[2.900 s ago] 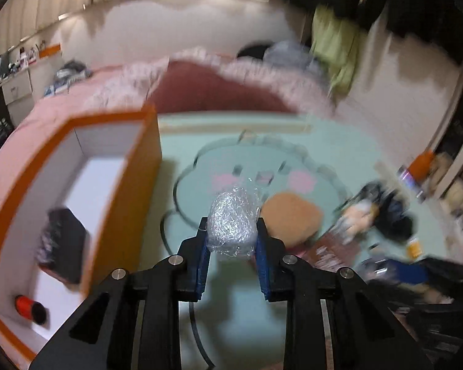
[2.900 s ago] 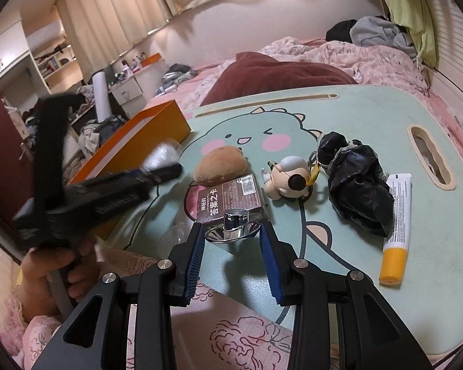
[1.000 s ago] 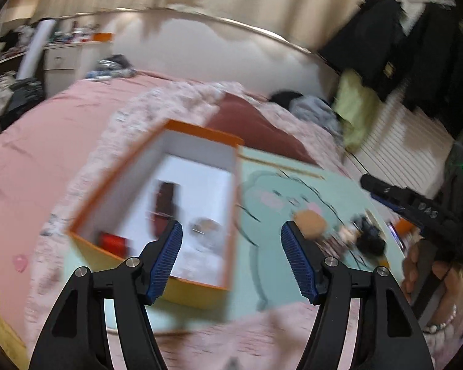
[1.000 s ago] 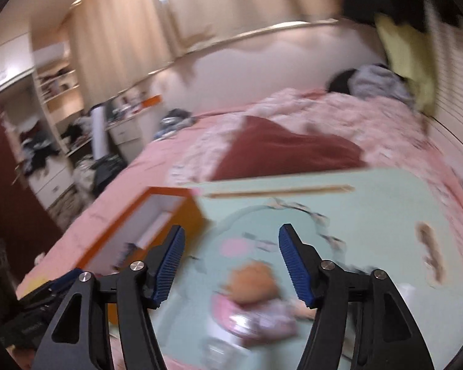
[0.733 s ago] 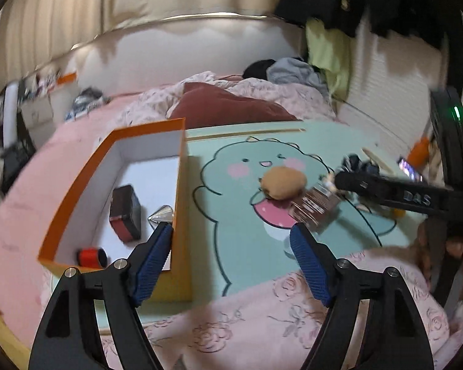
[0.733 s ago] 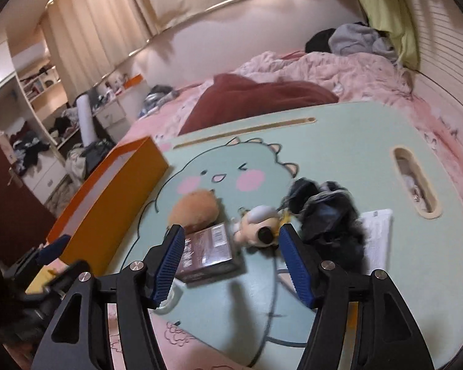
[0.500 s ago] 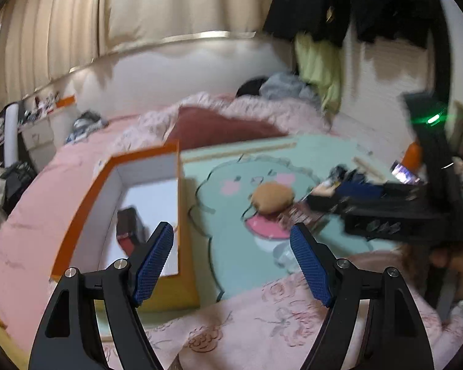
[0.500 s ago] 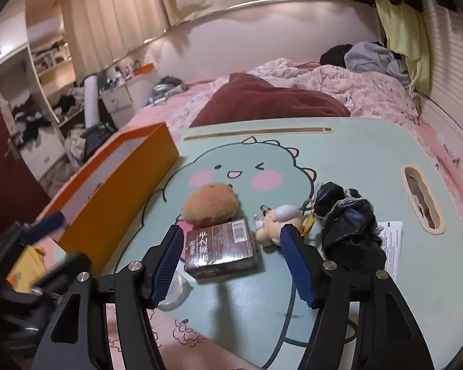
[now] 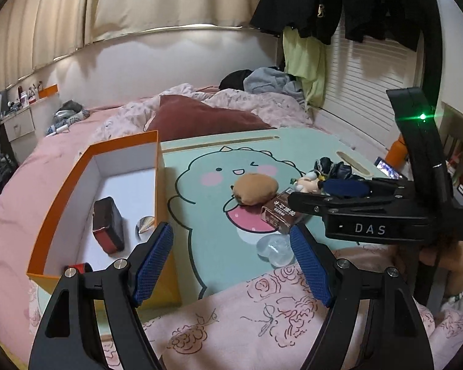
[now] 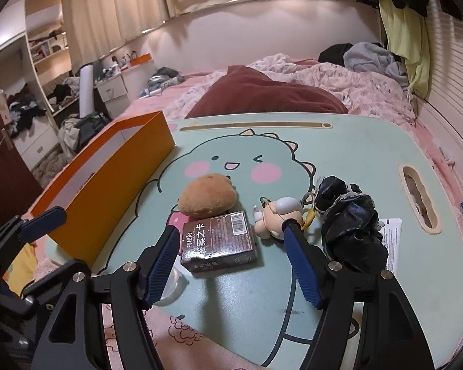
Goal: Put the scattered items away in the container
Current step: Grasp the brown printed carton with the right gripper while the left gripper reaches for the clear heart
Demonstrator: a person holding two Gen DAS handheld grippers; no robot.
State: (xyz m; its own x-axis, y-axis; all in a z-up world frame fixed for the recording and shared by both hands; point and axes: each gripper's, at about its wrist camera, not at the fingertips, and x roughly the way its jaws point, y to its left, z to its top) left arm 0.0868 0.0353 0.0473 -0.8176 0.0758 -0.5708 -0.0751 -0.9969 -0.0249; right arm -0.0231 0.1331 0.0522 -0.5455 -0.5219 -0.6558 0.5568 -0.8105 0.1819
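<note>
**Both grippers empty over the lap desk**

Right gripper [image 10: 233, 260] hangs over the near edge of the lap desk [image 10: 355, 160], jaws spread wide and just opened further, with nothing pressed between the pads. A brown card box [image 10: 219, 243] lies on the desk between its fingers. Just beyond the box sit a tan plush [image 10: 208, 197] and a small figurine [image 10: 277, 215]; a crumpled black bag [image 10: 352, 225] lies to their right, covering most of a white tube [image 10: 392, 237]. A clear blob [image 10: 173, 286] near the desk's near edge is half hidden by the left finger and hard to identify.

Left gripper [image 9: 231, 265] is also spread wide and holds nothing. The orange box [image 9: 61, 185] stands at the desk's left edge, holding a dark red-edged case [image 9: 108, 228], a silver cone [image 9: 145, 225] and a red item [image 9: 78, 267] cut off by the finger.
</note>
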